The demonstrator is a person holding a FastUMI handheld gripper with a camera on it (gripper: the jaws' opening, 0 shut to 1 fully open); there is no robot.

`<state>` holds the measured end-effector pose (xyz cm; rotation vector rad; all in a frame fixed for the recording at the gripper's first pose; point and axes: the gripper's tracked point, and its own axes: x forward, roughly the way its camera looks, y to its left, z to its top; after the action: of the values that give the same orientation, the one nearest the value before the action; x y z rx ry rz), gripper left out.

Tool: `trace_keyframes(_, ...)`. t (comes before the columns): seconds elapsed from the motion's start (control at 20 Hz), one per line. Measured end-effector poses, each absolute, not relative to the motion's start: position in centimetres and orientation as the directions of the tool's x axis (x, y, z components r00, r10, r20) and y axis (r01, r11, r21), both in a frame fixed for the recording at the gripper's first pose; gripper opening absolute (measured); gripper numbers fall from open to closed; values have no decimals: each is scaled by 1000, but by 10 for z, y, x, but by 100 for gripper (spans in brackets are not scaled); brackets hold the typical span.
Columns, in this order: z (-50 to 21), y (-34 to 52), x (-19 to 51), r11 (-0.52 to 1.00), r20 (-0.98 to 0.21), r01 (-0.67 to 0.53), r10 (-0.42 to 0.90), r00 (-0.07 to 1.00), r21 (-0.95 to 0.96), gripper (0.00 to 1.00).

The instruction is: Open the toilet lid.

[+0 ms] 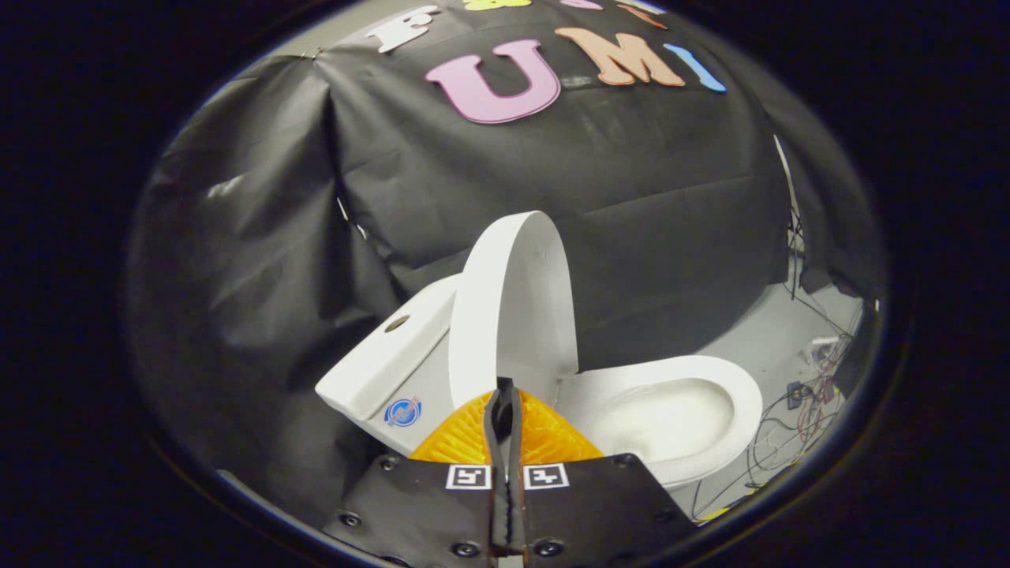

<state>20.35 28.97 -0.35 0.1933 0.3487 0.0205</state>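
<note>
Lid (513, 304) of smooth white plastic, oval in outline, stands raised on its hinge, upright or nearly so, just beyond the fingers and leaning toward the white ceramic tank (387, 359) on the left. To the right of it the white toilet bowl (671, 410) lies open, its rim and hollow plainly exposed. Whether a separate seat ring has gone up with the lid or rests on the bowl cannot be told.

The gripper (503, 410) has its fingers pressed together, with no gap to be seen between them and nothing held. Their tips sit close in front of the lid's lower part; whether they touch it cannot be told.

By the look of things the task is all but done: the lid is up and the bowl uncovered. What may remain is small, perhaps only to see that the lid rests steady against the tank and to draw the gripper clear. Loose wires (797, 418) lie on the floor at the far right.
</note>
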Motion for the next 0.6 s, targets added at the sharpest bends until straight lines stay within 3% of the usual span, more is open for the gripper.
trace_keyframes(0.6, -5, 351, 222, 997, -350, -48, 66, 934, 58, 1)
